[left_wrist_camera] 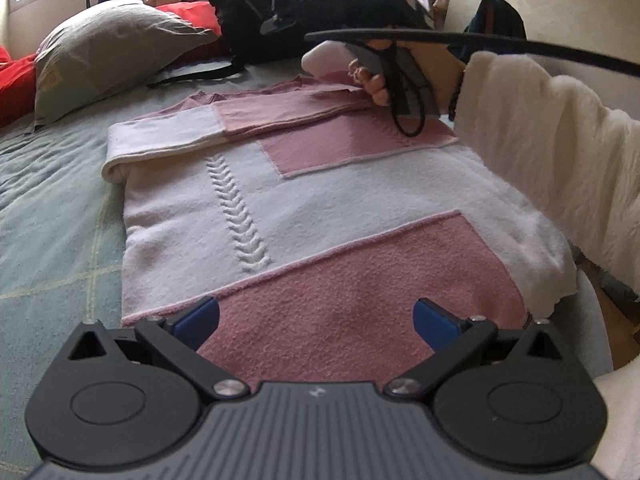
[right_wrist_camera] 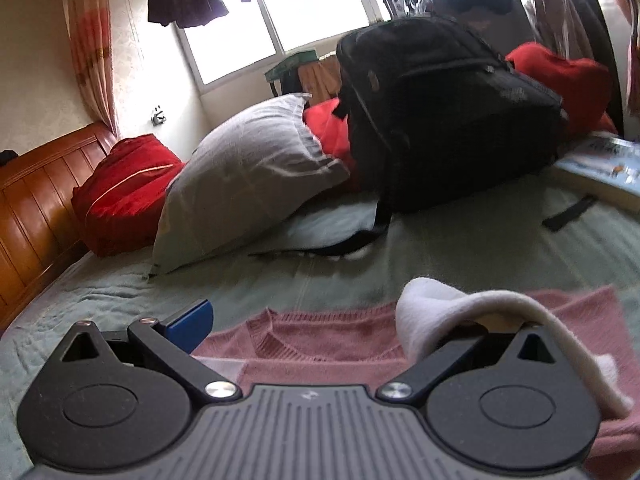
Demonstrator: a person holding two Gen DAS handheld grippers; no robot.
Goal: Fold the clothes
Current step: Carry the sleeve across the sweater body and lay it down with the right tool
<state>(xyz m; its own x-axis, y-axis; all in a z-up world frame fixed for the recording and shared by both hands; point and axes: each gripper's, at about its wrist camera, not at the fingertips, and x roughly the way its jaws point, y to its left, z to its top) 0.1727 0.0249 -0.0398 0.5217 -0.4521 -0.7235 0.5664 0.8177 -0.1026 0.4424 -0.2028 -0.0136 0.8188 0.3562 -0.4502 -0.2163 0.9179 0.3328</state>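
A pink and white sweater point(left_wrist_camera: 360, 208) lies flat on the green bedspread point(left_wrist_camera: 52, 208), with one sleeve point(left_wrist_camera: 224, 120) folded across its upper part. My left gripper point(left_wrist_camera: 316, 322) hovers open over the sweater's near pink hem, nothing between its blue pads point(left_wrist_camera: 198, 320). At the far end, a hand point(left_wrist_camera: 376, 88) in a fluffy white sleeve holds the right gripper. In the right wrist view my right gripper point(right_wrist_camera: 320, 332) stands open above the pink collar point(right_wrist_camera: 280, 336). The sweater's other white cuff point(right_wrist_camera: 432, 312) is draped over its right finger and hides that pad.
A grey pillow point(right_wrist_camera: 240, 176), red cushions point(right_wrist_camera: 124, 188) and a black backpack point(right_wrist_camera: 440, 112) crowd the far side of the bed. Its loose strap point(right_wrist_camera: 340, 246) trails toward the sweater. A wooden headboard point(right_wrist_camera: 36, 200) is at the left, a book point(right_wrist_camera: 600, 164) at the right.
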